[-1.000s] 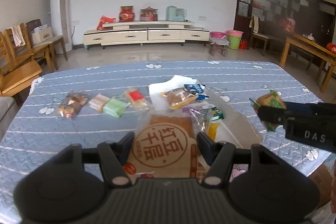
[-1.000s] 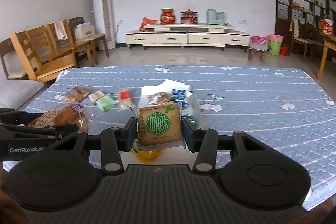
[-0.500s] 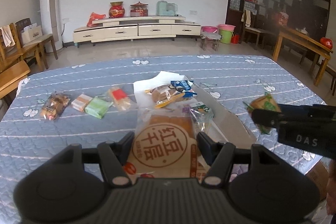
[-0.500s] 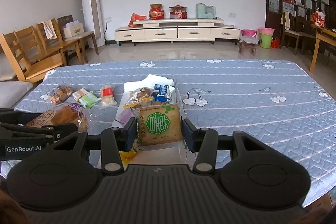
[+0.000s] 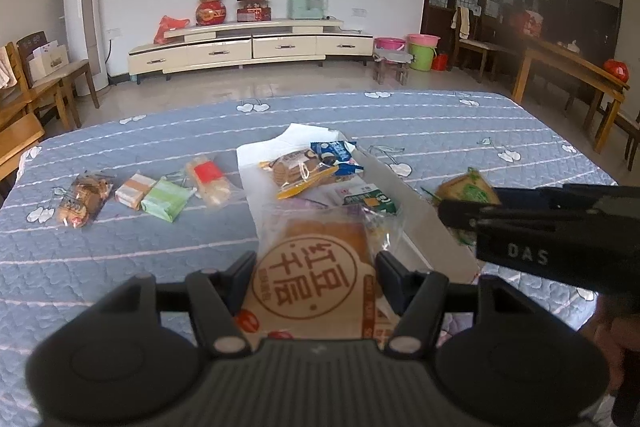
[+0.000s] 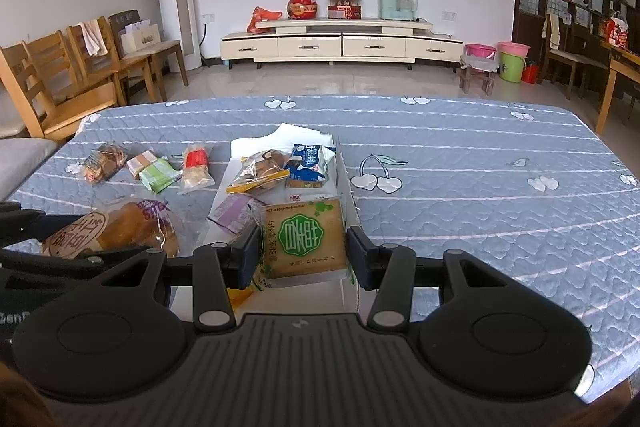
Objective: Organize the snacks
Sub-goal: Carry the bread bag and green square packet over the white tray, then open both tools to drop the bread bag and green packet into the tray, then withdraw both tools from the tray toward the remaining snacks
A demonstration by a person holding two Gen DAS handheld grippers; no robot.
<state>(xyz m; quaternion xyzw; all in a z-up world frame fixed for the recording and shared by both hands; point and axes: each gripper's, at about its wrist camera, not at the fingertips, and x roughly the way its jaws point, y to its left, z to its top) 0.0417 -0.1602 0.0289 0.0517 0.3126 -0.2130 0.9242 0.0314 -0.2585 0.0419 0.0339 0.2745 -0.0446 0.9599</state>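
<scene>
Now both grippers sit a little further back toward the near edge of the table (image 6: 500,163) than a second ago, and the white box (image 6: 344,187) with its snacks looks farther off, so the two packets seem to be lifted clear and carried rather than set down; neither has been placed yet.

The left gripper (image 5: 316,267) has its jaws closed on the sides of a bread packet (image 5: 316,267) with a round red-brown stamp, held above the near end of the box. Its long axis runs away from the camera, toward the far edge of the table.

The right gripper (image 6: 305,251) is clamped on a biscuit packet (image 6: 305,239) with a green round label, held upright over the near right corner of the box, its flat face turned back at the camera. It looks nearly square, so I cannot say for sure which way its long axis runs.

Four loose snacks (image 6: 152,169) lie in a row on the table, left of the box, untouched.
</scene>
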